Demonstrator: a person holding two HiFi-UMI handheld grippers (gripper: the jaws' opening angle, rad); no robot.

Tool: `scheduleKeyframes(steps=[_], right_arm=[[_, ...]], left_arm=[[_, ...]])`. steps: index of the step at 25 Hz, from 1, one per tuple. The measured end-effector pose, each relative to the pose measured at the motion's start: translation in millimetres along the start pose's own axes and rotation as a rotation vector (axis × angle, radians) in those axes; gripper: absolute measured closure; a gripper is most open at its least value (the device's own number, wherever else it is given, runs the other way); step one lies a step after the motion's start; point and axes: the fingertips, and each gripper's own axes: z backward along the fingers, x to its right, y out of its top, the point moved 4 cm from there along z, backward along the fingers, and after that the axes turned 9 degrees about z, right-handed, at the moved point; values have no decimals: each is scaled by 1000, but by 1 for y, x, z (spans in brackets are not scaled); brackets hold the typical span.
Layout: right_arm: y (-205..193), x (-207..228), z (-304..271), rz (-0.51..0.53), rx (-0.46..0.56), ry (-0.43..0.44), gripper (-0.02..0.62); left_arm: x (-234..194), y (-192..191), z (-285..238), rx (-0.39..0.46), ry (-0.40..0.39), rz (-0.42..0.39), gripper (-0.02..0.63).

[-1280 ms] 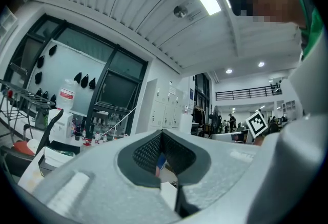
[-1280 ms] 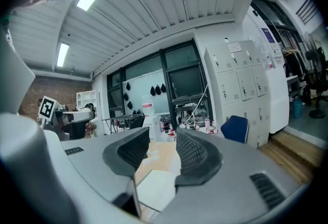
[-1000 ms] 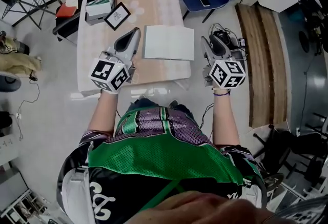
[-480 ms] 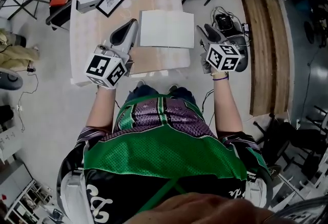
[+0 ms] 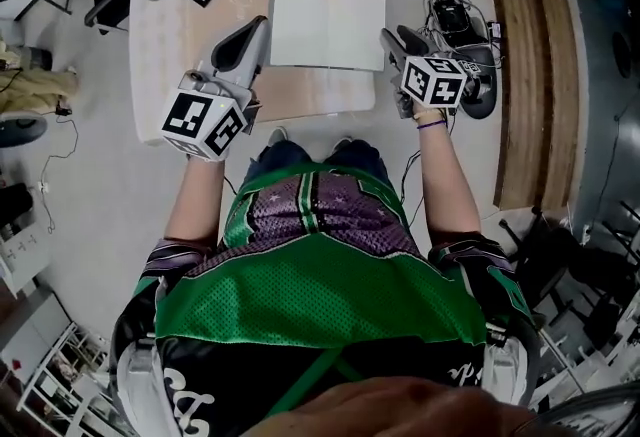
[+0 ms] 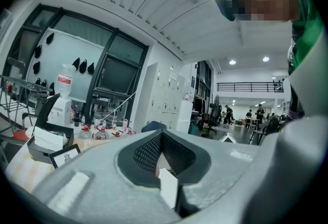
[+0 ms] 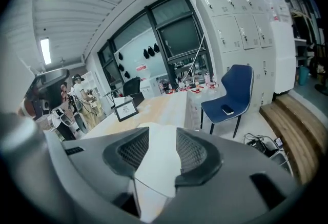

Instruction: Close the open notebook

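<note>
Head view: looked steeply down from the person's head, well above table [image 5: 160, 65], own torso filling the lower frame. Left gripper view: rode right behind left gripper [image 6: 161, 136] jaws, faced low and nearly level across the tabletop toward the windows. Right gripper view: rode right behind right gripper [image 7: 162, 133] jaws, faced along the table, notebook [image 7: 163, 164] close ahead. Shared by all three: table and framed picture [image 6: 65, 156]. Shared by head and right gripper views only: notebook and blue chair [image 7: 233, 92].
</note>
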Motion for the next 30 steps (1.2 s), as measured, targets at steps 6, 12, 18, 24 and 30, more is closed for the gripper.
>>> scheduleKeyframes(steps=[6, 12, 18, 24, 30], right_arm=[[-33, 18, -18, -62, -69, 10, 442], [-67, 34, -41, -121, -127, 30, 442], [-96, 49, -59, -191, -167, 38, 440], [-115, 52, -68, -282, -200, 74, 440], [-127, 51, -70, -413, -195, 129, 439]], left_arm=[[9, -7, 0, -19, 19, 11, 591], [8, -23, 4, -60, 63, 14, 591], [8, -31, 10, -94, 103, 6, 591], [2, -36, 15, -112, 133, 7, 591], [-3, -36, 22, -108, 156, 32, 591]])
